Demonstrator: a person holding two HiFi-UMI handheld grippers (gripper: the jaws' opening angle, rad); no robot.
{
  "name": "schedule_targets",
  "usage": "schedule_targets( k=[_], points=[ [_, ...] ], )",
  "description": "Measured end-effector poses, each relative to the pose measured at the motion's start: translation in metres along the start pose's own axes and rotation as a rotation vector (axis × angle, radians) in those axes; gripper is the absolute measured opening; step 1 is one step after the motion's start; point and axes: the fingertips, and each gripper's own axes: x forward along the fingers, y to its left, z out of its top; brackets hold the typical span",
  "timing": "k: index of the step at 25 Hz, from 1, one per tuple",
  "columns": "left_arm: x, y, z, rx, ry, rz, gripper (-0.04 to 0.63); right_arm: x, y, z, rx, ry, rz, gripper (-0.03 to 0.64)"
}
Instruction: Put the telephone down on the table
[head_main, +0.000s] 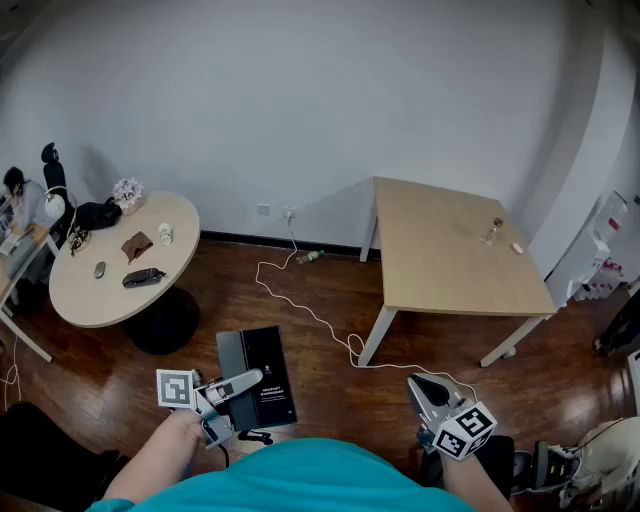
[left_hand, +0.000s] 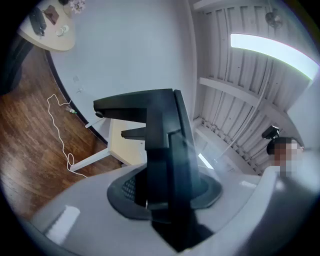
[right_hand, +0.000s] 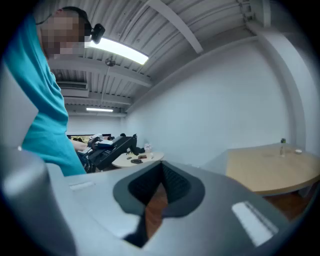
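The telephone (head_main: 258, 375) is a flat black desk set, held low over the wooden floor in front of me. My left gripper (head_main: 245, 382) is shut on it; in the left gripper view the black telephone (left_hand: 165, 150) stands up between the grey jaws of the left gripper (left_hand: 165, 197). The right gripper view shows the telephone (right_hand: 107, 150) at the left, beside my teal sleeve. My right gripper (head_main: 420, 385) hangs at the lower right, shut with nothing in it, and its jaws meet at the tips of the right gripper (right_hand: 160, 167). A rectangular wooden table (head_main: 440, 270) stands ahead to the right.
A round table (head_main: 95, 295) at the left carries several small items, among them a black remote-like thing (head_main: 143, 277). A small bottle (head_main: 493, 232) stands on the rectangular table's far side. A white cable (head_main: 310, 315) trails over the floor from the wall.
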Motion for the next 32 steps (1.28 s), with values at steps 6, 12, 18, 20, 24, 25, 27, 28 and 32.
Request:
schedule_targets(
  k=[6, 12, 18, 20, 24, 25, 27, 28, 32],
  points=[
    [0.016, -0.001, -0.007, -0.004, 0.000, -0.008, 0.170, -0.017, -0.018, -0.006, 0.002, -0.006, -0.020, 0.002],
    [0.066, -0.009, -0.022, 0.008, 0.029, -0.020, 0.170, -0.062, -0.056, -0.010, 0.018, -0.017, -0.071, 0.002],
    [0.128, -0.019, -0.049, 0.006, 0.048, -0.046, 0.170, -0.115, -0.099, -0.010, 0.021, -0.024, -0.107, 0.002],
    [0.146, -0.020, -0.057, -0.006, 0.048, -0.060, 0.170, -0.131, -0.112, -0.014, 0.020, -0.015, -0.121, 0.002],
    [0.174, -0.014, -0.069, -0.027, 0.073, -0.058, 0.170, -0.150, -0.136, -0.021, 0.029, -0.002, -0.153, 0.002],
    [0.179, -0.012, -0.070, -0.030, 0.082, -0.058, 0.170, -0.152, -0.140, -0.021, 0.032, -0.002, -0.159, 0.002],
    [0.189, -0.008, -0.069, -0.035, 0.096, -0.065, 0.170, -0.150, -0.150, -0.021, 0.033, -0.001, -0.171, 0.002],
    [0.193, -0.004, -0.065, -0.039, 0.101, -0.068, 0.170, -0.147, -0.154, -0.020, 0.033, 0.001, -0.176, 0.002],
    [0.206, 0.016, -0.043, -0.057, 0.115, -0.071, 0.170, -0.123, -0.172, -0.017, 0.031, 0.005, -0.190, 0.002]
  ],
)
